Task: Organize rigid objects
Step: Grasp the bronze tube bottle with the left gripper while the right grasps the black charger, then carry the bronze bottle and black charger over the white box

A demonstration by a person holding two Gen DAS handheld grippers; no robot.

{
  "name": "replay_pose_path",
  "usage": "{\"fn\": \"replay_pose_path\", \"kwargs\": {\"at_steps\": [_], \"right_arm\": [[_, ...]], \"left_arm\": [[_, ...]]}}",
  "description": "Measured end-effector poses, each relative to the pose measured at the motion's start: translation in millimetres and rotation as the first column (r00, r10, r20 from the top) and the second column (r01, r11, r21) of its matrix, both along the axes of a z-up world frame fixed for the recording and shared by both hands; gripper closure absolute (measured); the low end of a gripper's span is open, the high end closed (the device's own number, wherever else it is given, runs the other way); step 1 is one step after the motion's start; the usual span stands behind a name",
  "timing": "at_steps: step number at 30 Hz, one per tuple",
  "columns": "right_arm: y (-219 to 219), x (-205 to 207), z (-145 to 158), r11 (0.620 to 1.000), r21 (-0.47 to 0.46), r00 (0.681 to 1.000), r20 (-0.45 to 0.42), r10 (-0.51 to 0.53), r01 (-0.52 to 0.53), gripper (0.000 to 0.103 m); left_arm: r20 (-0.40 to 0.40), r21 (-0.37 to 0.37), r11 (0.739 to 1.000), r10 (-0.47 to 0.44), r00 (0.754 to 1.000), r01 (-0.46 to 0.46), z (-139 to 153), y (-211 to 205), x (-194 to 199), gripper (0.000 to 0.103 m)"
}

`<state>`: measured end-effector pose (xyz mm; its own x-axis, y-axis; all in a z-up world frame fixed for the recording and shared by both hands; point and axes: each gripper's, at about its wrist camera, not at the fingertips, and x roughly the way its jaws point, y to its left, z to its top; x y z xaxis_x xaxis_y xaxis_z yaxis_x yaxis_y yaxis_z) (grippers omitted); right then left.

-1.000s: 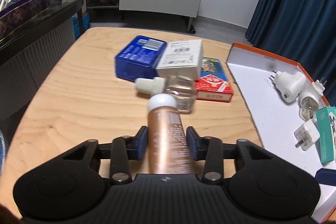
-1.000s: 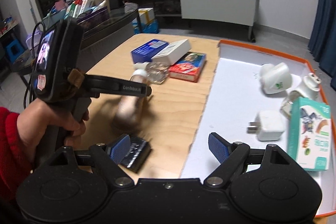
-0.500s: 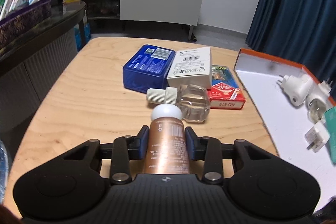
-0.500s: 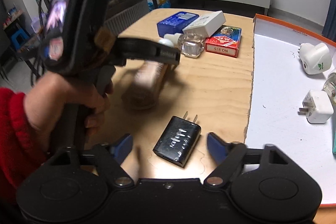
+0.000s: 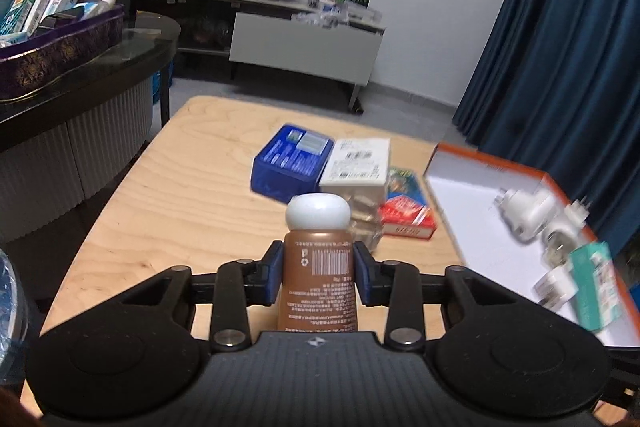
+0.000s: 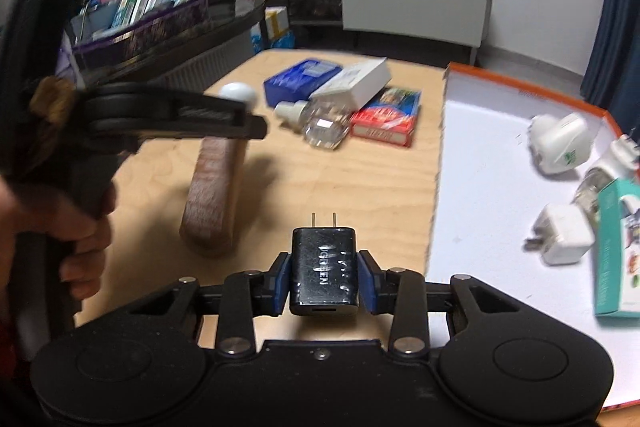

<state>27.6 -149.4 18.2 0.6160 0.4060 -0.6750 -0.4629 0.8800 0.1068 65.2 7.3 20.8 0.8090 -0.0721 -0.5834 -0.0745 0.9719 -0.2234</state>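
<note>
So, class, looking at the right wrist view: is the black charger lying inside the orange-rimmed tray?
No: the black charger is clamped in the right gripper, over the wooden table.

Right gripper [image 6: 323,273] clamped on a black charger [image 6: 323,269], prongs pointing away, blue fingers [image 6: 282,281] pressed on both its sides, up off the wooden worktop [image 6: 340,183]. Left of the charger: left gripper [image 6: 256,127] gripping a brown bottle [image 6: 214,195] with white cap. Beyond the charger: clear bottle [image 6: 322,121], blue box [image 6: 302,77], white box [image 6: 354,85], red card pack [image 6: 386,119]. Right of the charger: orange-rimmed tray [image 6: 520,87] with white plugs and a teal box [image 6: 616,247].
</note>
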Motion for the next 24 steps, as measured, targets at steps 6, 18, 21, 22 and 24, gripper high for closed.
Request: {"fn": "replay_pose_path", "kwargs": {"at_steps": [6,18,21,22,24], "right_arm": [[-22.1,5.1,17.2,0.998,0.021,0.996,0.059,-0.068,0.067,0.060],[-90.0,12.9,45.3,0.965,0.080,0.956,0.136,-0.261,0.252,0.060],[-109.0,15.3,50.8,0.950,0.099,0.940,0.150,-0.307,0.295,0.060],[-114.6,16.2,52.1,0.946,0.103,0.934,0.155,-0.321,0.308,0.060],[-126.2,18.9,55.4,0.936,0.116,0.924,0.162,-0.348,0.332,0.060]], "left_arm": [[0.055,-0.023,1.000,-0.019,0.998,0.020,20.5,-9.3,-6.4,0.067],[0.117,-0.031,0.986,-0.158,0.981,0.162,47.9,-64.8,4.9,0.067],[0.127,-0.044,0.978,-0.199,0.972,0.206,53.1,-79.8,10.7,0.067],[0.134,-0.038,0.975,-0.213,0.968,0.219,55.4,-85.7,12.8,0.067],[0.145,-0.036,0.969,-0.236,0.961,0.244,58.7,-95.7,17.1,0.067]]}}
